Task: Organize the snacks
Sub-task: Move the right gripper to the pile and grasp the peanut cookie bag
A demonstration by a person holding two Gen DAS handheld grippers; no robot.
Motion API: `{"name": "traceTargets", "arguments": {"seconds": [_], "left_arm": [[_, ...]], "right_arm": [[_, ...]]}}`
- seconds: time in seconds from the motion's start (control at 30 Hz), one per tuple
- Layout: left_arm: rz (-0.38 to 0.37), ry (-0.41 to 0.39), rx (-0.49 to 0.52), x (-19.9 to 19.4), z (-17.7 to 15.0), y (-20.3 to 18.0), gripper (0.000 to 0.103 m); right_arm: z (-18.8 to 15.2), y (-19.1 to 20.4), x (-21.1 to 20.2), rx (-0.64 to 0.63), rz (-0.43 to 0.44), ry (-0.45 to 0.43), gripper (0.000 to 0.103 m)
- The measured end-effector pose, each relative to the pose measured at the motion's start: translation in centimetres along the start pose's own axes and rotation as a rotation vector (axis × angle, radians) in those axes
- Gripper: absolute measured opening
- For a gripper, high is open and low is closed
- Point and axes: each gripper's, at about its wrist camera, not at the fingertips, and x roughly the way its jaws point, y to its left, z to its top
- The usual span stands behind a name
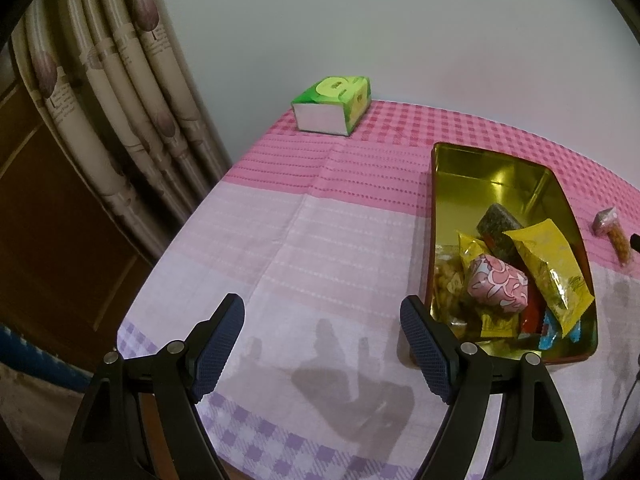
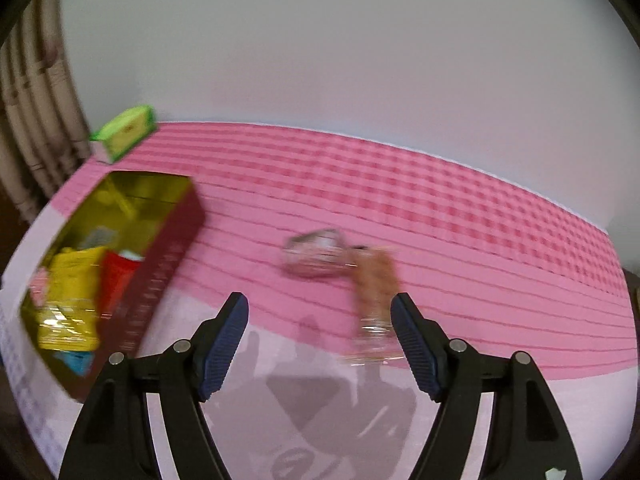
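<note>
left gripper (image 1: pixel 322 344) hangs over bare cloth (image 1: pixel 320 240), jaws wide, nothing between them. its right finger tip sits just beside the near-left corner of the tin (image 1: pixel 440 208); contact unclear.

tin is open, gold inside, dark red outside, on the pink-check cloth. snacks are piled at its near end: pink wrapped block (image 1: pixel 498 286), yellow pack (image 1: pixel 548 268), dark bar (image 1: pixel 498 228), red and blue packs under them, a clear bag of something tan at the left wall. far half of the tin is bare.

right gripper (image 2: pixel 320 340) jaws apart and empty, over the cloth right of the tin (image 2: pixel 160 264). that view is motion-blurred. ahead of it two loose snacks lie on the cloth, well apart from the tin: a clear roundish pack (image 2: pixel 316 254) and a long clear bag with orange-brown bits (image 2: pixel 374 292), touching or nearly so. the bag's near end lies just by the right finger, not gripped.

green tissue box (image 1: pixel 332 104) at the far-left table corner, by the curtain (image 1: pixel 112 92).
</note>
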Motion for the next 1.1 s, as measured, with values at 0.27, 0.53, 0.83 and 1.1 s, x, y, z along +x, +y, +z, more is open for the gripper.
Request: {"name": "traceTargets", "arguments": {"seconds": [0.27, 0.53, 0.83, 1.1], "left_arm": [[-0.004, -0.013, 0.036, 0.7, -0.5, -1.1, 0.081], [0.0, -0.053, 0.089, -0.1, -0.2, -3.1, 0.081], [-0.02, -0.071, 0.145, -1.1, 1.0, -7.6, 0.081], [-0.105, -0.106, 0.235, -2.3, 2.8, -14.7, 0.081]], "right_arm": [[0.4, -3.9, 4.1, 0.024, -0.029, 0.042, 0.071], [0.3, -5.3, 6.9, 0.043, 0.008, 0.065, 0.071], [-0.1, -5.9, 7.1, 0.041, 0.028, 0.036, 0.043], [-1.1, -7.4, 6.1, 0.036, -0.004, 0.025, 0.034]]}}
